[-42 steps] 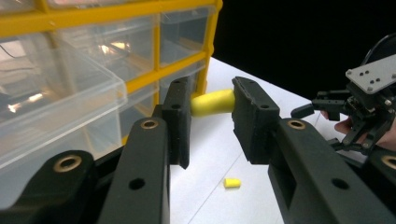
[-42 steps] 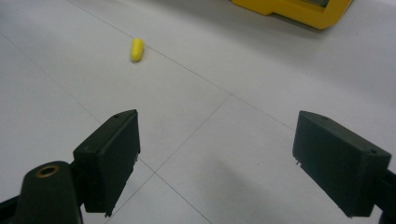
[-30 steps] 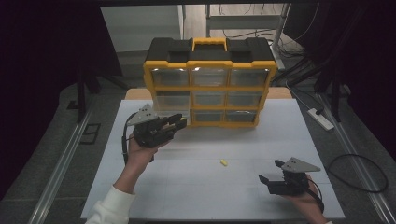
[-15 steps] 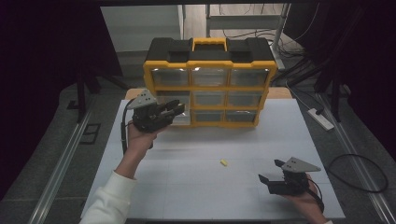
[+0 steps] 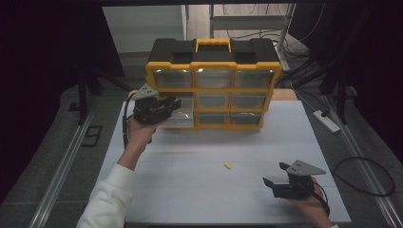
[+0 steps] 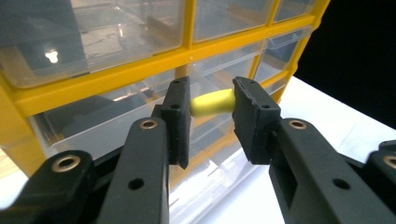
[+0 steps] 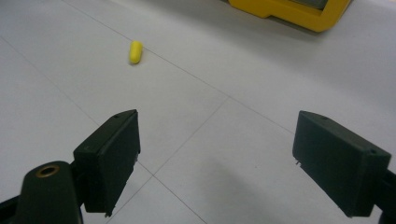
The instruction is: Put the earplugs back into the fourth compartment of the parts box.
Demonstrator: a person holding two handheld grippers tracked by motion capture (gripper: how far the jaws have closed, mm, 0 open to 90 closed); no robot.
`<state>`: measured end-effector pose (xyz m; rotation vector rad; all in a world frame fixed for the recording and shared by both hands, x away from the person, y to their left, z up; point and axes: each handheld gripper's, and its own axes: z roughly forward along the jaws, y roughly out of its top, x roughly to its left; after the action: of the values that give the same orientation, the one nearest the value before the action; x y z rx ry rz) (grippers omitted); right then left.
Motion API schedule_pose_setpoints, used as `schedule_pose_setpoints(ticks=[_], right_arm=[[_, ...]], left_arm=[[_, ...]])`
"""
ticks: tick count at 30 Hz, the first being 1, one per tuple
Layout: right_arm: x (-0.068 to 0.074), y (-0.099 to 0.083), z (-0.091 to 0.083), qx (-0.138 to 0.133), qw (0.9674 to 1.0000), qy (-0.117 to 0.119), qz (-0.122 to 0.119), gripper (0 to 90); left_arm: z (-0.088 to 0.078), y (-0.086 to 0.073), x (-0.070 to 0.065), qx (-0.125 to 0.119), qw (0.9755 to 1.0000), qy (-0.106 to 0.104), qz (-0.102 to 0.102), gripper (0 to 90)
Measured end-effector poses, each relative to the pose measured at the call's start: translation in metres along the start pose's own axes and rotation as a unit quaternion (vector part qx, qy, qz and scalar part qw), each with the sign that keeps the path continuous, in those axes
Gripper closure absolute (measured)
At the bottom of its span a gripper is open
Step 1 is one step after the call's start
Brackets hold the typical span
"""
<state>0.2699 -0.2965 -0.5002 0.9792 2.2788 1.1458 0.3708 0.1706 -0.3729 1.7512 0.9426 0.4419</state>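
The left hand-held gripper [image 6: 212,105] is pinching a small yellow capsule-shaped foam piece [image 6: 212,102] between its nearly closed jaws, and the person's left hand [image 5: 138,133] is holding it up against the front of the yellow-and-black plastic organiser case with clear drawers [image 5: 214,66], which is standing at the far edge of the white desk [image 5: 199,190]. In the high view this hand-held gripper [image 5: 175,103] is facing the case's left column, at the middle row of drawers. The step in hand appears to be carrying the piece to a drawer for storing; the next move probably calls for getting a clear drawer [image 6: 93,126] pulled open and then lining the jaws up over it before letting go, since the drawers in front of the jaws are looking shut. The held piece's long axis is running crosswise, from one jaw pad to the other, roughly level, with its rounded ends pressed against the pads. The right hand-held gripper [image 7: 215,149] is resting near the desk's near right corner, jaws standing wide apart and holding nothing, and pointing toward a second small yellow foam piece [image 7: 135,51] that is lying loose around the desk's middle [image 5: 228,165].
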Motion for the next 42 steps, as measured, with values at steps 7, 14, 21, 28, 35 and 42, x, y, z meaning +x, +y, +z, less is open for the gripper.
schedule_pose_setpoints(ticks=[7, 14, 21, 28, 35, 42], right_arm=[[0.0, 0.0, 0.0, 0.001, 1.0, 0.001, -0.001, 15.9], [0.0, 0.0, 0.0, 0.001, 1.0, 0.0, -0.001, 15.9], [0.0, 0.0, 0.0, 0.001, 1.0, 0.0, -0.001, 15.9], [0.0, 0.0, 0.0, 0.002, 1.0, 0.0, -0.001, 15.9], [0.001, 0.0, 0.001, 0.002, 1.0, -0.001, -0.002, 15.9], [0.0, 0.0, 0.001, 0.002, 1.0, -0.001, -0.002, 15.9]], left_arm=[[0.003, 0.002, 0.006, 0.003, 0.9999, 0.009, -0.004, 66.2], [0.001, 0.002, 0.005, -0.021, 0.9996, 0.02, -0.002, 37.3], [-0.003, 0.001, -0.007, -0.02, 0.9998, 0.002, 0.006, 27.5], [-0.004, -0.006, -0.023, -0.012, 0.9992, -0.03, 0.023, 26.8], [-0.001, -0.018, -0.043, -0.001, 0.9974, -0.062, 0.036, 26.8], [0.003, -0.029, -0.06, 0.01, 0.9952, -0.085, 0.049, 26.6]])
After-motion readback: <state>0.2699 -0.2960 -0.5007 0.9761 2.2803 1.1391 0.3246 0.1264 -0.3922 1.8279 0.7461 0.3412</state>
